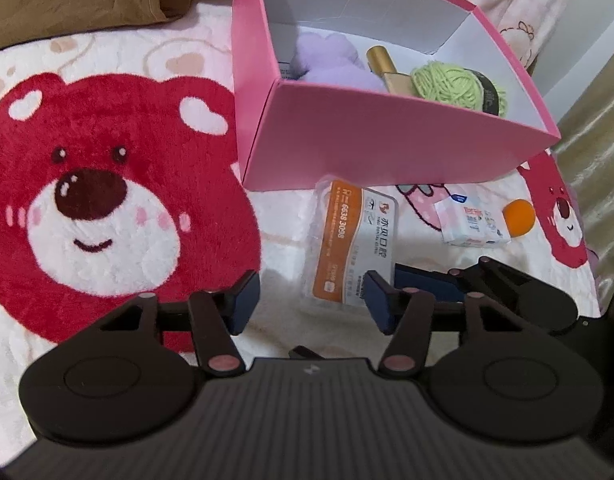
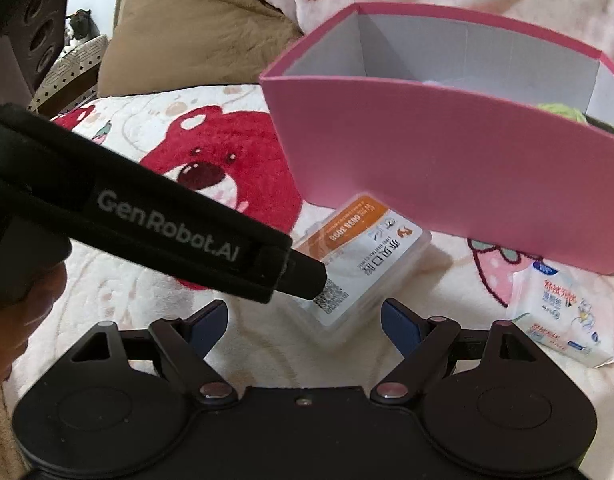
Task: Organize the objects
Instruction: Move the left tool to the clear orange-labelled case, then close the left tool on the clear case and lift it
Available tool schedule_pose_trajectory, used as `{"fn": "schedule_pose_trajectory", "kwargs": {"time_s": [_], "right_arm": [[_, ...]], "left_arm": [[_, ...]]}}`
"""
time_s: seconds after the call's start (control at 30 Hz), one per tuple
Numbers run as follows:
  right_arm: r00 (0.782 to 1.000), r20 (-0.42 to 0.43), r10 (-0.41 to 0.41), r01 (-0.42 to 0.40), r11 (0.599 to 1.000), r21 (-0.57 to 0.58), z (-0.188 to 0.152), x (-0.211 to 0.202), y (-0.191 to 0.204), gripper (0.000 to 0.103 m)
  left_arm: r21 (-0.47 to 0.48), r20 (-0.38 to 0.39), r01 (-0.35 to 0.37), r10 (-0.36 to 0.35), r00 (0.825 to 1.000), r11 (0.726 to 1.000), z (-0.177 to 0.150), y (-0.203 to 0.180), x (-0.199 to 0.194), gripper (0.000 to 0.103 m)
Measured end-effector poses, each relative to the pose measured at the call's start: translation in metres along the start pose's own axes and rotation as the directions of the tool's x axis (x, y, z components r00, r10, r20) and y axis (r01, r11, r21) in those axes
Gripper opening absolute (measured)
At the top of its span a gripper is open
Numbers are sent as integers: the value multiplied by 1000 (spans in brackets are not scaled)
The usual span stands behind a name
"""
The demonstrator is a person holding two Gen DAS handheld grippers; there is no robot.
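matt cardboard box (image 1: 387, 136), fluffy blanket (image 1: 107, 168)

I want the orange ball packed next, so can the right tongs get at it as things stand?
Probably yes. The orange ball lies in the open on the blanket, right of the tissue pack. The right tongs are open, with only the clear card case ahead.

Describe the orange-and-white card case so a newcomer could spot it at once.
Start at the pink box on the bear-print blanket. Just in front of its near wall lies the clear flat card case. Unlike the tissue pack and orange ball beside it, it bears an orange stripe with printed digits.
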State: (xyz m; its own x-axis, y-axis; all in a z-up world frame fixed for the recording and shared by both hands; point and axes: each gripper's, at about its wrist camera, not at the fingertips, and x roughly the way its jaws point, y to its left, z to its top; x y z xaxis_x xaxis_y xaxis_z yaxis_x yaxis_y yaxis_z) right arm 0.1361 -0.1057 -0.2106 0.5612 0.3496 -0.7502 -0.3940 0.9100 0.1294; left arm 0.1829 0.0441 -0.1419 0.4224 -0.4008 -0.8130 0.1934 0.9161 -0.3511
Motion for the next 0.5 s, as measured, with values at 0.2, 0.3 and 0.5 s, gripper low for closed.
{"fn": "schedule_pose_trajectory", "kwargs": {"time_s": [0.2, 0.3, 0.5], "right_arm": [[1000, -3, 2, -2, 1000, 21, -6, 2, -5, 87], [1000, 1, -5, 5, 1000, 27, -7, -3, -4, 88], [998, -51, -45, 44, 999, -21, -12, -22, 1, 88]], "left_arm": [[-43, 7, 74, -74, 997, 996, -5, -1, 9, 51], [-70, -6, 135, -136, 991, 988, -9, -2, 8, 49], [-93, -53, 191, -197, 979, 977, -21, -8, 2, 46]]}}
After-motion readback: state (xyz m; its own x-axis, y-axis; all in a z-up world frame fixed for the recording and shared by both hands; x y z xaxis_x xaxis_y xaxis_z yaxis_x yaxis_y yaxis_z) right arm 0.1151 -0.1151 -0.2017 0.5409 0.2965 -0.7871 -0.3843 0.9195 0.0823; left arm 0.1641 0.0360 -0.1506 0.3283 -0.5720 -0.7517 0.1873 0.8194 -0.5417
